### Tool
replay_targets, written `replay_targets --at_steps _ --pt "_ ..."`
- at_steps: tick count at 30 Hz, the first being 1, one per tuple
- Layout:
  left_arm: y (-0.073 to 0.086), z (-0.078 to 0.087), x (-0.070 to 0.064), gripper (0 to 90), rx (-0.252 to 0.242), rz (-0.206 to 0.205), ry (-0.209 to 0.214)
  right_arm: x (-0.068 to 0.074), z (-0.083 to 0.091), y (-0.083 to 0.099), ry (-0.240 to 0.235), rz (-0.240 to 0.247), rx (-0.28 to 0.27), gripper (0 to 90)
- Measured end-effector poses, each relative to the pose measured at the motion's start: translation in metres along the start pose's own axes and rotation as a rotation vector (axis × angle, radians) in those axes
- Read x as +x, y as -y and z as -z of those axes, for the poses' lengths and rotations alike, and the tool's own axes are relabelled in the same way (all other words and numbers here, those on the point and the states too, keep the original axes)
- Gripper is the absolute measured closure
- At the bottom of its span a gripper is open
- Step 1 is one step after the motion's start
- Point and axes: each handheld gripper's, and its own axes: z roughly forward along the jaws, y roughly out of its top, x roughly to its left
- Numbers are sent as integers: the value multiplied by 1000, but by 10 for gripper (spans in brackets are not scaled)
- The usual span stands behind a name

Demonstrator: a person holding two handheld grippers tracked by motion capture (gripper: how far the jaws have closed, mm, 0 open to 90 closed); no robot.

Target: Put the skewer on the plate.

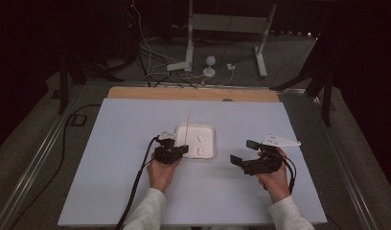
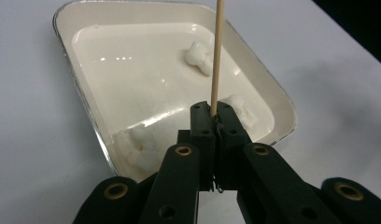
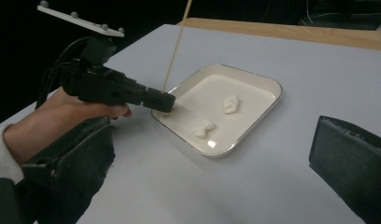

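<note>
We have the thin wooden stick (image 2: pixel 216 51) pinched near its bottom end in our left gripper (image 2: pixel 212 114) over the tray (image 1: pixel 210 128); it looks light and snappable, while our right gripper (image 1: pixel 245 152) waits wide open, empty.

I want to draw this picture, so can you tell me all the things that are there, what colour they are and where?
Tray: one, white with a silvery rim, middle of the table.
Lumps: three, white and puffy, inside the tray.
Stick: one, thin and tan, rising from the left gripper over the tray's edge.
Table cover: one, pale grey-blue, across the tabletop.
Wooden edge: one, tan, along the table's far side.
Stand: one, white, on the floor behind the table, with cables.
Left gripper: one, black, shut on the stick, at the tray's near-left corner.
Right gripper: one, black, open, right of the tray.
Sleeves: two, light grey, bottom edge.
</note>
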Motion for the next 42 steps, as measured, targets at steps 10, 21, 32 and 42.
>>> replay_targets --at_steps 10,21,32,42 --pt "1 -4 -1 872 20 15 -6 2 1 -2 -1 11 -7 2" --pt "1 -3 -5 625 -18 8 12 3 2 -2 4 19 -4 2" --pt "-6 19 1 181 -98 -10 27 2 1 0 18 31 -6 1" --pt "-10 66 9 14 -233 -80 31 -2 5 12 59 70 0 1"
